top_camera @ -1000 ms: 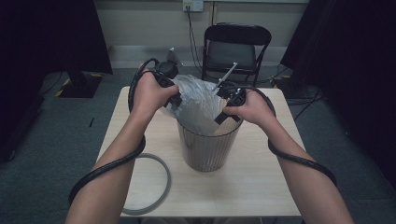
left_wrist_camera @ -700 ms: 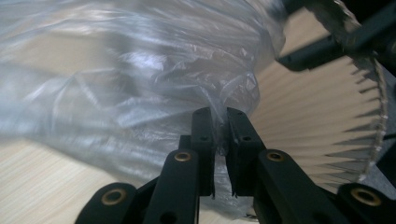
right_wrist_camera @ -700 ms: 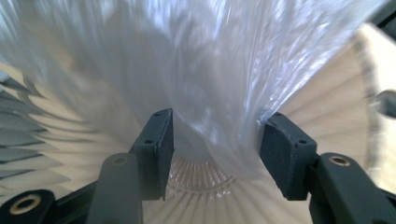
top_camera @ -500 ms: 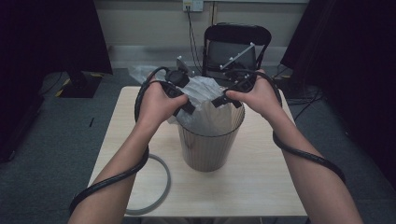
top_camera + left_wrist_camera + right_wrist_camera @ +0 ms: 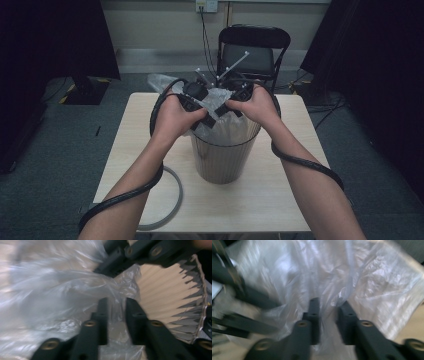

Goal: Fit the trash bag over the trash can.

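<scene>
Clear plastic bag (image 5: 220, 112) bunched over the mouth of a ribbed waste bin (image 5: 223, 160), at the centre of a pale wooden table (image 5: 280, 195). Left gripper (image 5: 197, 102) at about 11 o'clock of the bin's rim, right gripper (image 5: 235, 102) at about 1 o'clock, almost touching each other above the opening. In the left gripper view: left gripper (image 5: 117, 312) with jaws a narrow gap apart, a fold of the plastic bag (image 5: 62, 290) between them; whether truly pinched, cannot tell. Ribbed inner wall of the waste bin (image 5: 165, 295) at 3 o'clock, other gripper's black jaws at 12 o'clock. In the right gripper view: right gripper (image 5: 329, 312) likewise slightly parted with the plastic bag (image 5: 324, 272) running up between the tips; grip uncertain, picture blurred. Beyond the table at 12 o'clock, black folding chair (image 5: 255, 47). Grey hose loop (image 5: 175, 200) lying at 7 o'clock of the bin.
</scene>
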### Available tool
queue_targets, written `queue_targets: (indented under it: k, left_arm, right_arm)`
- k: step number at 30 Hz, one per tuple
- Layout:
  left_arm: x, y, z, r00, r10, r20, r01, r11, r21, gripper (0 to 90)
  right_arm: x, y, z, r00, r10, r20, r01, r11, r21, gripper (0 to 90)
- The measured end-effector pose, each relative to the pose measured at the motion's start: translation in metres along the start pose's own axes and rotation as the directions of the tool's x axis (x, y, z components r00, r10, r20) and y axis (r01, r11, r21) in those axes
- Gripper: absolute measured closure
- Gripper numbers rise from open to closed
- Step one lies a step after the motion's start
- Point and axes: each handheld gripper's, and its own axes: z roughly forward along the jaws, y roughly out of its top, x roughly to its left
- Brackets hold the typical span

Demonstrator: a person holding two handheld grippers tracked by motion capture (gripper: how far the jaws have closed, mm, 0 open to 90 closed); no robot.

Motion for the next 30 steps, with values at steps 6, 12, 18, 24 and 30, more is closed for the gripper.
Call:
queue_targets:
  k: [6, 12, 18, 24, 30]
  left_arm:
    - [0.009, -0.002, -0.034, 0.9972, -0.061, -0.043, 0.056, 0.9918, -0.115, 36.5]
    - [0.028, -0.010, -0.040, 0.9844, -0.152, -0.089, 0.143, 0.9846, -0.100, 35.5]
    - [0.030, -0.008, -0.022, 0.9877, -0.147, -0.055, 0.143, 0.9880, -0.057, 53.5]
    - [0.019, 0.000, -0.009, 0.9940, -0.102, -0.041, 0.101, 0.9947, -0.023, 70.9]
    - [0.011, 0.004, 0.005, 0.9976, -0.064, -0.026, 0.065, 0.9978, 0.017, 79.2]
  right_arm:
    - [-0.009, -0.015, -0.006, 0.9999, -0.002, -0.014, 0.003, 0.998, 0.063, 88.5]
    - [-0.012, -0.029, -0.016, 1.0000, 0.001, -0.008, 0.000, 0.995, 0.096, 88.3]
    - [-0.011, -0.036, -0.019, 0.9999, 0.004, -0.016, -0.003, 0.995, 0.101, 82.9]
    - [-0.013, -0.029, -0.024, 0.9990, -0.005, 0.045, 0.004, 1.000, 0.008, 56.8]
    - [-0.012, -0.014, -0.034, 0.9925, 0.001, 0.122, 0.008, 0.997, -0.079, 44.0]
